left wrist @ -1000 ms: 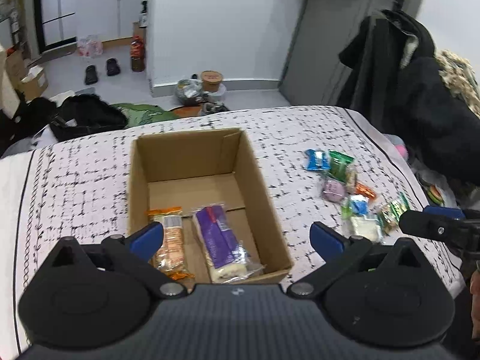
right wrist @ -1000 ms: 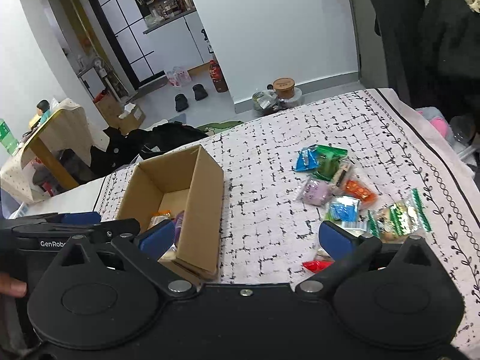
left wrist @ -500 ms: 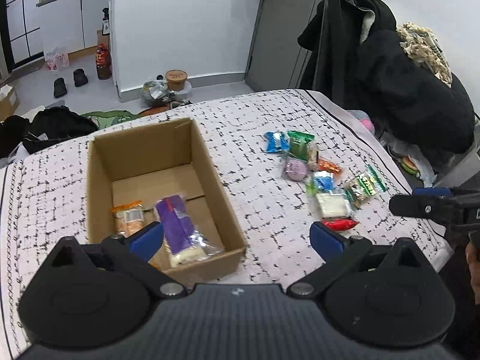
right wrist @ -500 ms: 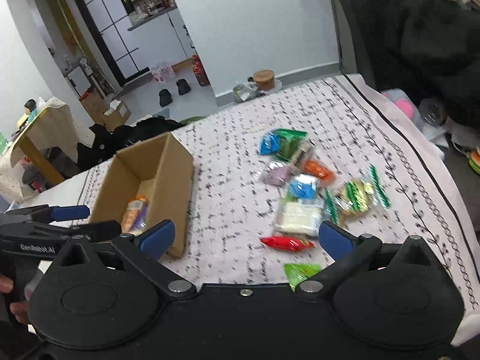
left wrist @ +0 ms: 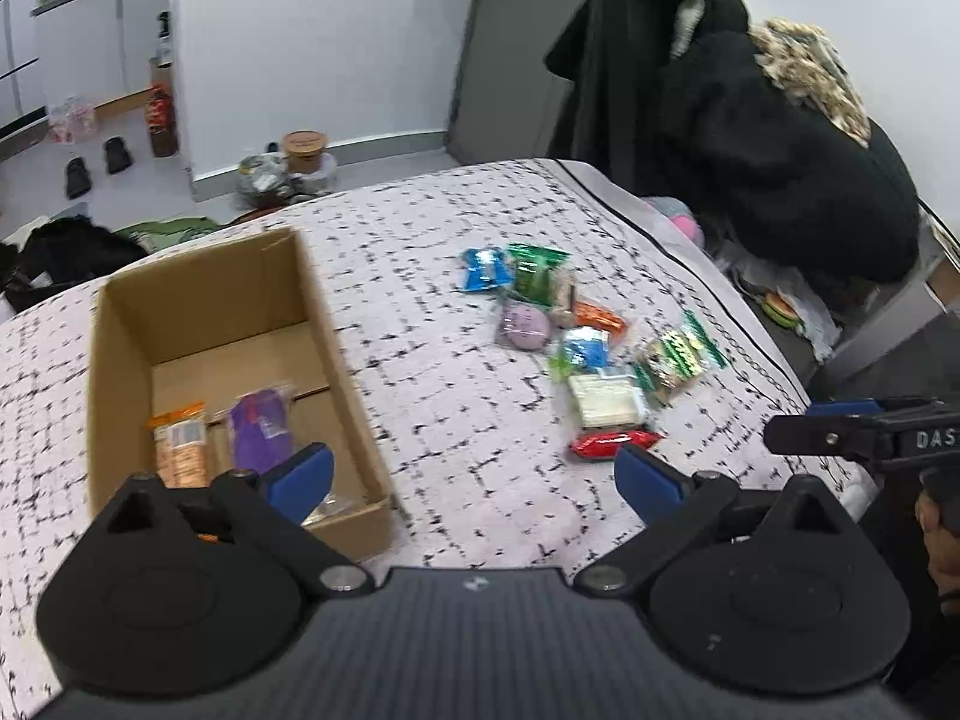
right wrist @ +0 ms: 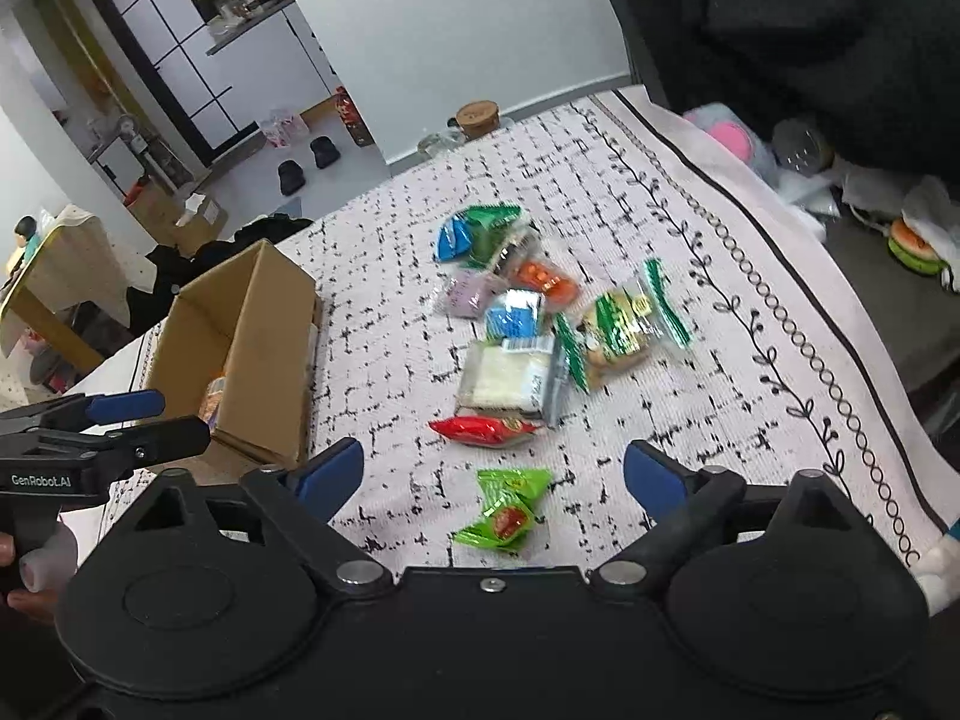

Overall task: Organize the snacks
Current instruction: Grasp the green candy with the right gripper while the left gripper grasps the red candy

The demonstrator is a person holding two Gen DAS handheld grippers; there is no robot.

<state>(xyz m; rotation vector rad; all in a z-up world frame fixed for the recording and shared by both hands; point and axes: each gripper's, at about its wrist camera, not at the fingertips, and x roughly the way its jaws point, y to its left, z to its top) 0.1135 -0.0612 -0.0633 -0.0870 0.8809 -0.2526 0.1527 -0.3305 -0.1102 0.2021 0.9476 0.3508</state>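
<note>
Snacks in crinkly wrappers (right wrist: 528,324) lie scattered on the patterned bedspread (right wrist: 720,408) toward its right edge, well apart from the cardboard box (left wrist: 210,360) at left. They look light, soft and slippery; pinch a sealed end. The green packet (right wrist: 507,510) lies between the right gripper's (right wrist: 492,474) closing jaws, untouched. The left gripper (left wrist: 474,471) is spread wide, empty.

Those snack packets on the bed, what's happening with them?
A person with a two-finger gripper in each hand is sorting them into a cardboard box. An orange packet and a purple packet already lie inside. The rest sit loose on the patterned cover. The right gripper is over a green packet with jaws closing but not touching it; the left gripper is open and holds nothing.
</note>
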